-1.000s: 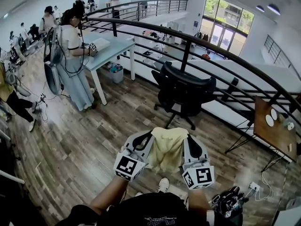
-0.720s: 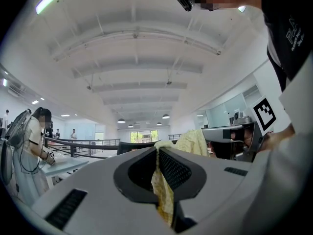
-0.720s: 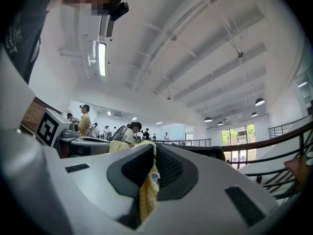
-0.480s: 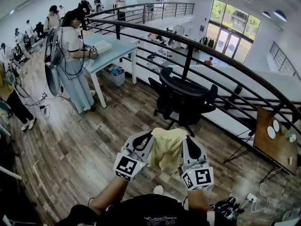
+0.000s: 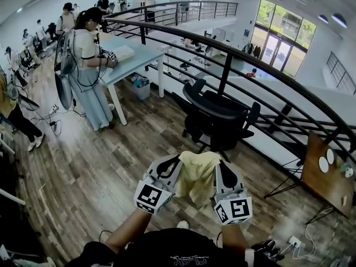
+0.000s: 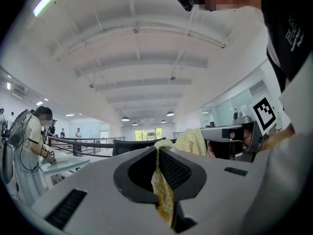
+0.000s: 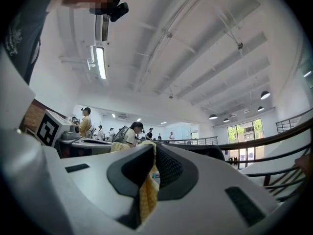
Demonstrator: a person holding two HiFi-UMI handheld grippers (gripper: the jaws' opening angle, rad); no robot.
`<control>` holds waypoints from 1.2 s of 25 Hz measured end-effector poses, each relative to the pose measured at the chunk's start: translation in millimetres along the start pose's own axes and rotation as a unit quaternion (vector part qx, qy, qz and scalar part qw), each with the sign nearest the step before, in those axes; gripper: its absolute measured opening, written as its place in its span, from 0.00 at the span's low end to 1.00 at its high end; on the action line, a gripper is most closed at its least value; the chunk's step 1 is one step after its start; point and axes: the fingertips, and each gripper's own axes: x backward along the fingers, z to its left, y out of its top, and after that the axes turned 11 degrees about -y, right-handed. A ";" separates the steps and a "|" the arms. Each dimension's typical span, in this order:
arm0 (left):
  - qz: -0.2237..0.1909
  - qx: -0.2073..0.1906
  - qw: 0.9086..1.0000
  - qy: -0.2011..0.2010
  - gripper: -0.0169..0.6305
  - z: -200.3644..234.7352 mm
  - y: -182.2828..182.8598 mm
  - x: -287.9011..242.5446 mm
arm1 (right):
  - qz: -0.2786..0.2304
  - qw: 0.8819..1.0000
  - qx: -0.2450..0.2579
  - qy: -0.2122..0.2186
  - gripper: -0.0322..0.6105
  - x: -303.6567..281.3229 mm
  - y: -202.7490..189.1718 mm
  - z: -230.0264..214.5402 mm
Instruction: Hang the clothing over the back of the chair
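We held the yellow clothing (image 5: 197,174) spread in the air short of the chair (image 5: 217,115), left hand-held gripper (image 5: 172,163) and right hand-held gripper (image 5: 221,168) each clamped on an edge, ready for draping.

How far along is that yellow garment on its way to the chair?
Picked up already: the yellow garment is pinched by the left hand-held gripper and the right hand-held gripper. It hangs in the air short of the black chair. Left to do: drape it over the chair's back, which is bare.
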 end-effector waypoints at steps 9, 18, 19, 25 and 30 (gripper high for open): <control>0.011 0.003 1.000 0.024 0.07 -2.9 2.8 -18.6 | 0.000 1.000 -0.014 0.017 0.09 -10.3 -1.2 -23.7; 0.016 -0.006 1.000 0.025 0.07 6.3 -4.2 -29.8 | -0.006 1.000 -0.018 0.020 0.09 -22.7 -3.7 -29.9; 0.017 -0.006 1.000 0.024 0.07 8.1 -4.8 -31.9 | -0.006 1.000 -0.018 0.019 0.09 -25.5 -3.8 -31.1; 0.016 -0.010 1.000 0.018 0.07 30.5 -4.8 -48.5 | -0.001 1.000 -0.019 0.008 0.09 -50.2 -7.9 -36.9; 0.006 -0.013 1.000 0.012 0.07 43.0 2.3 -59.3 | -0.011 1.000 -0.012 0.002 0.09 -65.9 -1.7 -42.9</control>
